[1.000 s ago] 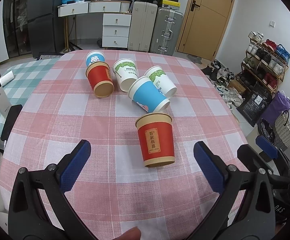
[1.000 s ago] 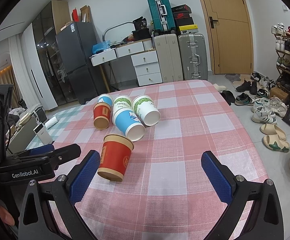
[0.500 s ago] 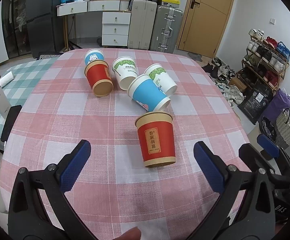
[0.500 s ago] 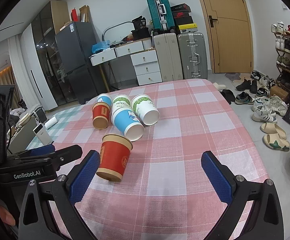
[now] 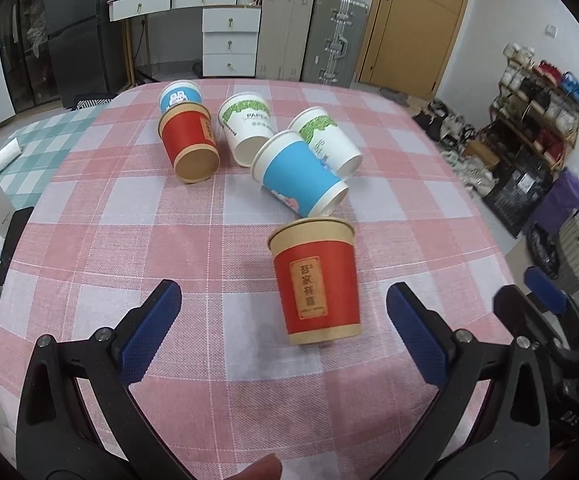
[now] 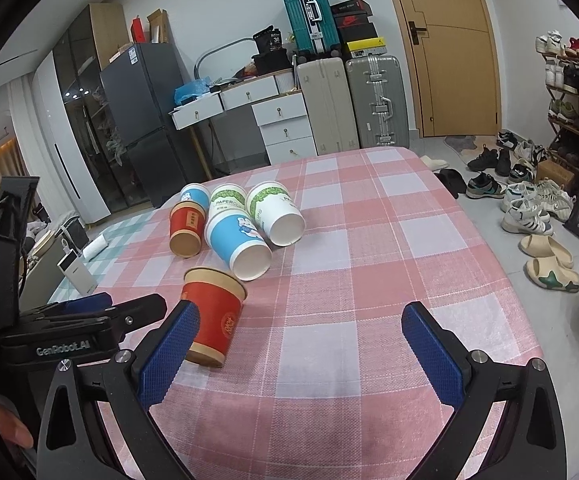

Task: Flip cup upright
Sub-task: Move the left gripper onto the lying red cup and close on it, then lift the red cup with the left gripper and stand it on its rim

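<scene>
Both mounted behind wide-spread claws, low over the worktop (image 5: 101,248), facing the far wall; left closer, right further right; shared: red cup (image 5: 316,280) (image 6: 214,316), door (image 5: 413,20) (image 6: 445,40).

The far blue cup (image 5: 180,97) is mostly hidden behind the lying red cup (image 5: 188,142); in the right view the near red cup (image 6: 212,317) has its lower left edge covered by a finger pad (image 6: 168,357); its label (image 5: 308,289) is slightly blurred, perhaps four characters; the left gripper (image 6: 89,312) is cut by the frame.

Home room, fridge (image 6: 141,128), suitcases (image 6: 349,104), shoe rack (image 6: 577,92)
</scene>
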Demonstrator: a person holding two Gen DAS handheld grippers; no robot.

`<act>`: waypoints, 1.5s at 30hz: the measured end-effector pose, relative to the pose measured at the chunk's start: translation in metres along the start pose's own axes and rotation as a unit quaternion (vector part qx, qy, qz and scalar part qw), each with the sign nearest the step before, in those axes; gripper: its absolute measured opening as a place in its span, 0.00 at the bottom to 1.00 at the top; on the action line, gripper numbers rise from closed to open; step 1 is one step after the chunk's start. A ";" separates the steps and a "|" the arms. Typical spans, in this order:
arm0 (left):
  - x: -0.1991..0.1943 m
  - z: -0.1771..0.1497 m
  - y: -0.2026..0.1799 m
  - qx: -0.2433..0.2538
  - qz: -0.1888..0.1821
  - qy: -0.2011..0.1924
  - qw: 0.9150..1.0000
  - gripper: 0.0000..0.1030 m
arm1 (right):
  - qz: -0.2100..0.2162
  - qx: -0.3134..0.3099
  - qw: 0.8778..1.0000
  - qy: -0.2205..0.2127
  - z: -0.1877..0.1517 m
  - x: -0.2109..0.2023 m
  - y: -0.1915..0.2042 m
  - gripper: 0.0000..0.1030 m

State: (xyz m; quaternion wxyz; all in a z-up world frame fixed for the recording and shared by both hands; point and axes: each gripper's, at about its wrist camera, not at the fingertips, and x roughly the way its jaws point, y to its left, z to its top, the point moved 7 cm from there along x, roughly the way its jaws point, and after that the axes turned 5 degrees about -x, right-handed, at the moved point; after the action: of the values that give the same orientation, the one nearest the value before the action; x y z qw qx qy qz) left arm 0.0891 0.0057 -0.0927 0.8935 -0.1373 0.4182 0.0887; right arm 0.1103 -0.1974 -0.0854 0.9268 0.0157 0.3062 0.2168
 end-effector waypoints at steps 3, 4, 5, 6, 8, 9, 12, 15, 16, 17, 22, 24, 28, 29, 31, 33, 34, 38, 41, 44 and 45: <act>0.017 0.005 -0.002 0.002 0.005 0.019 1.000 1.00 | -0.001 0.006 1.000 0.009 -0.004 0.009 -0.006 1.00; 0.023 0.006 -0.002 -0.002 0.004 0.027 1.000 1.00 | -0.001 0.009 1.000 0.012 -0.005 0.014 -0.009 1.00; 0.030 0.008 -0.002 -0.006 0.002 0.037 0.999 1.00 | -0.001 0.011 1.000 0.015 -0.007 0.015 -0.011 1.00; 0.037 0.009 -0.002 -0.011 0.001 0.047 0.999 1.00 | -0.002 0.012 1.000 0.017 -0.008 0.018 -0.013 1.00; 0.050 0.011 -0.002 -0.011 0.007 0.063 0.998 1.00 | -0.004 0.016 1.000 0.020 -0.009 0.023 -0.019 1.00; 0.055 0.012 -0.003 -0.008 0.012 0.067 0.998 1.00 | -0.004 0.019 1.000 0.022 -0.010 0.025 -0.021 1.00; 0.065 0.013 -0.008 -0.006 0.002 0.076 0.997 0.99 | -0.005 0.024 0.999 0.027 -0.013 0.031 -0.027 1.00; 0.075 0.012 -0.014 -0.002 -0.008 0.092 0.996 0.96 | -0.006 0.031 0.999 0.031 -0.015 0.037 -0.032 1.00; 0.078 0.012 -0.016 0.000 -0.009 0.098 0.995 0.89 | -0.006 0.033 0.999 0.032 -0.016 0.038 -0.033 1.00; 0.082 0.011 -0.018 0.001 -0.012 0.106 0.994 0.86 | -0.006 0.036 0.999 0.033 -0.016 0.040 -0.035 1.00; 0.099 0.002 -0.019 -0.030 -0.047 0.157 0.986 0.60 | -0.005 0.041 0.999 0.036 -0.019 0.042 -0.039 1.00; 0.099 0.002 -0.017 -0.038 -0.052 0.156 0.986 0.59 | -0.005 0.041 0.999 0.035 -0.019 0.042 -0.040 1.00; 0.095 0.004 -0.017 -0.042 -0.063 0.155 0.985 0.58 | -0.006 0.044 0.998 0.033 -0.018 0.040 -0.039 1.00; 0.093 0.005 -0.018 -0.043 -0.066 0.155 0.985 0.58 | -0.006 0.044 0.999 0.033 -0.018 0.038 -0.038 1.00; 0.085 0.005 -0.016 -0.043 -0.071 0.156 0.984 0.58 | -0.005 0.042 0.999 0.031 -0.017 0.036 -0.036 1.00; 0.076 0.005 -0.015 -0.042 -0.073 0.154 0.985 0.58 | -0.004 0.038 0.999 0.029 -0.016 0.032 -0.032 1.00; 0.071 0.004 -0.014 -0.042 -0.075 0.153 0.984 0.58 | -0.003 0.037 0.999 0.028 -0.016 0.030 -0.030 1.00; 0.046 -0.001 -0.005 -0.043 -0.083 0.153 0.984 0.58 | 0.002 0.029 0.999 0.022 -0.015 0.021 -0.017 1.00; 0.029 -0.009 0.005 -0.044 -0.082 0.151 0.984 0.58 | 0.008 0.022 1.000 0.017 -0.016 0.013 -0.005 1.00; 0.009 -0.021 0.021 -0.049 -0.073 0.145 0.986 0.58 | 0.012 0.016 1.000 0.016 -0.019 0.008 0.004 1.00; 0.003 -0.027 0.025 -0.050 -0.075 0.146 0.985 0.58 | 0.012 0.016 1.000 0.017 -0.021 0.007 0.006 1.00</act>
State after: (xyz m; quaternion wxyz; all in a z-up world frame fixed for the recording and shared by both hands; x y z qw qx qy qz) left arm 0.0647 0.0212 -0.1158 0.8189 -0.2247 0.5278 0.0215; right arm 0.1005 -0.1910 -0.1057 0.9185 0.0308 0.3250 0.2232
